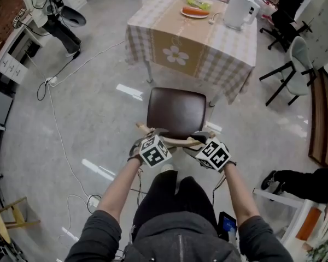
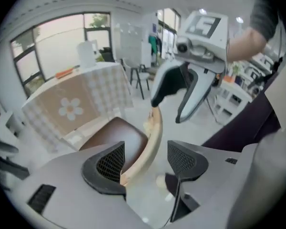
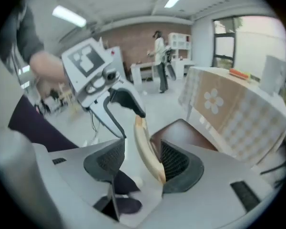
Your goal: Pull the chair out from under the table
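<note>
head view: the chair [image 1: 176, 112] stands clear of the table [image 1: 153, 26] on a glossy grey floor [image 1: 104, 141], with a cable [image 1: 56, 116] trailing nearby. my left gripper [image 2: 143, 162] and right gripper [image 3: 139, 165] both stand wide, straddling the wooden back rail [image 2: 151, 136] without clamping it. i judge the pull complete.

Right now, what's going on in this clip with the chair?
A person stands behind a brown-seated chair with a gripper in each hand. The chair sits out on the open floor, clear of the cloth-covered table. The left gripper and the right gripper both straddle the curved wooden back rail. Their jaws stand apart, so neither clamps the rail. It only lies against one pad of each.
</note>
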A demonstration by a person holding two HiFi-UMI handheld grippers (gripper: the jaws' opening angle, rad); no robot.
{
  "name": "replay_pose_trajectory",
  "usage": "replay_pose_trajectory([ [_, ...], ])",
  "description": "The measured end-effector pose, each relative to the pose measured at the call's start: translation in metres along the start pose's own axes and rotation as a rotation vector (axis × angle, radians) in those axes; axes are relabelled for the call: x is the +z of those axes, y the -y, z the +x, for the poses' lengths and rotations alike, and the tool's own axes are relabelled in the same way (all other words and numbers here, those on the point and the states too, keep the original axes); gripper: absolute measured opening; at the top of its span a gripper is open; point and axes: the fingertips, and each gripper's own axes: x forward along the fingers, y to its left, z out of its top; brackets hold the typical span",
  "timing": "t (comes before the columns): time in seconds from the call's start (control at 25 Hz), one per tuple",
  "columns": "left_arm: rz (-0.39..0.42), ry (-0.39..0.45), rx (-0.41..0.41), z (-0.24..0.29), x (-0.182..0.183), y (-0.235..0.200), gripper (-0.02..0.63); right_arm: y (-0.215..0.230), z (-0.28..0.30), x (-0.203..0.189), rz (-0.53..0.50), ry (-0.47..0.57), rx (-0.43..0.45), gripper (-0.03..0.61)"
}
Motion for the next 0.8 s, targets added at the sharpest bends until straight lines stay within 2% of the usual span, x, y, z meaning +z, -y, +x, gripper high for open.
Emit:
replay_pose_trajectory([
  [0.12,-0.162,0.250,0.076,-0.059,0.037,0.004,0.221,-0.007,-0.055,0.040,0.266,0.354,0.043,0.209],
  [0.2,-0.233,0.433,0.159,-0.094,0.064,0.005,0.135,0.001,-0.099,0.059,0.394,0.588,0.006,0.209],
  [0.28,-0.277,0.603,0.216,-0.119,0.094,0.009,0.037,0.016,-0.147,0.067,0.512,0.782,-0.083,0.193],
  [0.36,-0.294,0.709,0.222,-0.131,0.123,0.024,0.011,0.024,-0.189,0.061,0.581,0.884,-0.206,0.051],
  [0.44,-0.316,0.772,0.240,-0.134,0.145,0.041,0.011,0.020,-0.213,0.047,0.563,0.876,-0.320,0.037],
  [0.56,-0.392,0.819,0.283,-0.123,0.165,0.068,0.011,0.005,-0.223,0.023,0.425,0.791,-0.447,0.023],
  [0.64,-0.414,0.817,0.284,-0.106,0.169,0.091,0.011,-0.004,-0.222,0.002,0.402,0.757,-0.491,0.014],
  [0.8,-0.415,0.807,0.292,-0.088,0.171,0.131,0.011,-0.025,-0.222,-0.033,0.450,0.719,-0.524,0.012],
])
